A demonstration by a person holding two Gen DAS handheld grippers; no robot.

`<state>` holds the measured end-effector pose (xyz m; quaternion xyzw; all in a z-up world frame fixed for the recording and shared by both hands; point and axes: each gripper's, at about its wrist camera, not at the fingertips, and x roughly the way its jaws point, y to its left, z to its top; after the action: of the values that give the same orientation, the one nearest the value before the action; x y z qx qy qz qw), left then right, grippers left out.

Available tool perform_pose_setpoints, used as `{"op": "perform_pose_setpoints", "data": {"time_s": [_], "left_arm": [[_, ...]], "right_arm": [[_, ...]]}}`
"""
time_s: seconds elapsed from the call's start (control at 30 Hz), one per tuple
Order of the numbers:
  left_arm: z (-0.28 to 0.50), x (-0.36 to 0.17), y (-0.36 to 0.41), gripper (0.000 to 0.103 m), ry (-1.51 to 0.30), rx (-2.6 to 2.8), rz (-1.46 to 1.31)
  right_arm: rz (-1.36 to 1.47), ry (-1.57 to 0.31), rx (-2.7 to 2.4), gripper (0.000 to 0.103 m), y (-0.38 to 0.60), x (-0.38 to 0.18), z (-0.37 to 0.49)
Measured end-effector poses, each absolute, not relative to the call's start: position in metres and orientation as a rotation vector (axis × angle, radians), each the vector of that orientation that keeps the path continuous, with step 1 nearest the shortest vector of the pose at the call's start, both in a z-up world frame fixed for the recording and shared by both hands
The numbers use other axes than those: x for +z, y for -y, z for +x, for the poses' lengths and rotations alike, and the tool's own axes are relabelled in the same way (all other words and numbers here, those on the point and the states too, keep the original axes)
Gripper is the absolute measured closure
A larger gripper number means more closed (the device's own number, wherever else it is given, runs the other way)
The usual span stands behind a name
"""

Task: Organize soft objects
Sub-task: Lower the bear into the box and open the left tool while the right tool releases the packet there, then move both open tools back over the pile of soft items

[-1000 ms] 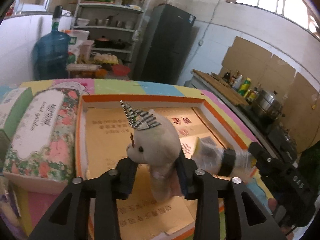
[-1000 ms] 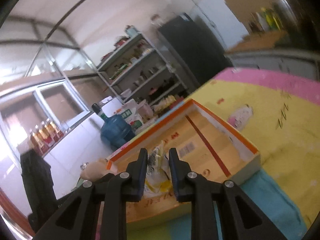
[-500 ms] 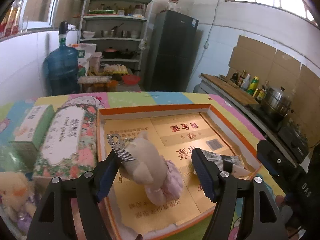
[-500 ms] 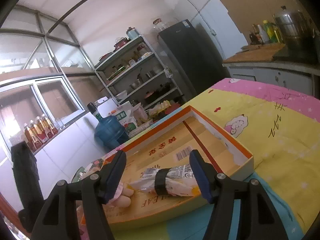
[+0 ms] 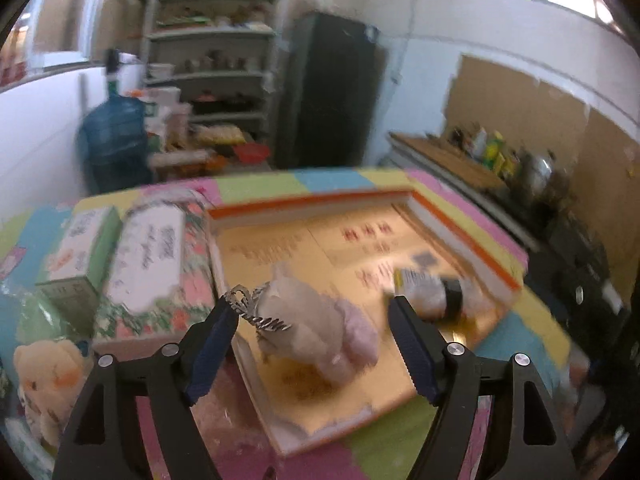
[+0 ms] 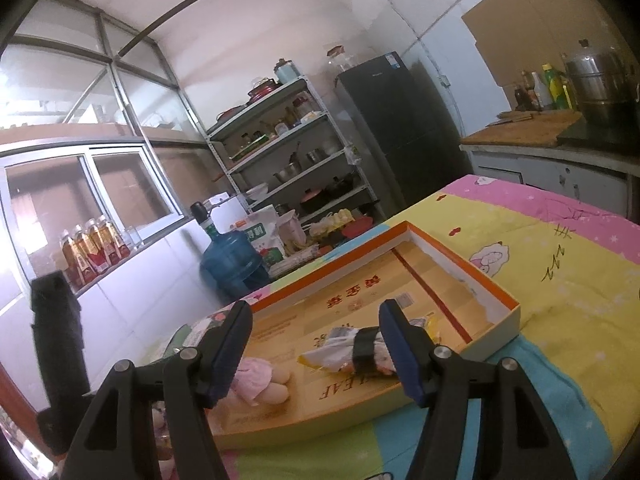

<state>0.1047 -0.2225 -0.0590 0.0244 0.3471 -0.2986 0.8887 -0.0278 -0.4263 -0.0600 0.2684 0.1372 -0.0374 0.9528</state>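
A grey plush toy in a pink dress with a striped bow (image 5: 316, 328) lies in the orange-rimmed cardboard tray (image 5: 304, 204); it also shows in the right wrist view (image 6: 256, 380). A soft plastic packet with a black band (image 5: 436, 292) lies in the same tray (image 6: 496, 304), seen from the right wrist too (image 6: 360, 350). My left gripper (image 5: 312, 344) is open and empty, just behind the plush toy. My right gripper (image 6: 316, 352) is open and empty, just behind the packet. A cream plush bear (image 5: 48, 380) lies outside the tray at the lower left.
A floral tissue pack (image 5: 156, 264) and a green-white box (image 5: 80, 248) stand left of the tray on the colourful cloth. A water jug (image 6: 232, 260), shelves (image 6: 288, 160) and a dark fridge (image 6: 396, 132) stand behind. A counter with pots (image 6: 560, 128) is at the right.
Both grippers opened and pulled back. The left let go of the plush toy, the right let go of the packet; both now lie in the tray.
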Motion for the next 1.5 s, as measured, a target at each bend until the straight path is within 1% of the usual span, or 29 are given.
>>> {"op": "perform_pose_setpoints", "data": {"time_s": [0.07,0.2,0.4,0.53,0.7,0.83,0.87,1.0,1.27,1.5], "left_arm": [[0.102,-0.065,0.216,0.025,-0.774,-0.675,0.045],[0.089,-0.07,0.206,0.025,-0.805,-0.723,0.026],[0.079,-0.083,0.222,0.025,-0.93,-0.858,0.028],[0.068,-0.079,0.219,0.025,-0.899,-0.838,0.053],[0.063,-0.067,0.198,0.025,-0.845,-0.786,0.055],[0.048,-0.048,0.172,0.025,-0.718,-0.758,0.019],[0.041,-0.043,0.163,0.025,-0.665,-0.728,0.022],[0.027,-0.031,0.142,0.025,-0.555,-0.637,0.045],[0.014,-0.027,0.09,0.024,-0.475,-0.427,0.025],[0.006,-0.027,0.043,0.024,-0.465,-0.329,-0.039]], "right_arm": [[0.535,-0.283,-0.069,0.038,0.421,-0.058,-0.029],[0.521,-0.278,-0.066,0.038,0.416,-0.055,-0.034],[0.521,-0.29,-0.04,0.038,0.406,-0.053,-0.033],[0.501,-0.28,-0.049,0.038,0.401,-0.049,-0.04],[0.494,-0.284,-0.041,0.038,0.398,-0.046,-0.041],[0.485,-0.294,-0.019,0.038,0.389,-0.044,-0.039],[0.478,-0.293,-0.016,0.038,0.386,-0.043,-0.039],[0.454,-0.293,-0.003,0.038,0.374,-0.039,-0.039],[0.367,-0.289,0.032,0.038,0.335,-0.031,-0.042],[0.305,-0.292,0.091,0.038,0.296,-0.028,-0.043]]}}
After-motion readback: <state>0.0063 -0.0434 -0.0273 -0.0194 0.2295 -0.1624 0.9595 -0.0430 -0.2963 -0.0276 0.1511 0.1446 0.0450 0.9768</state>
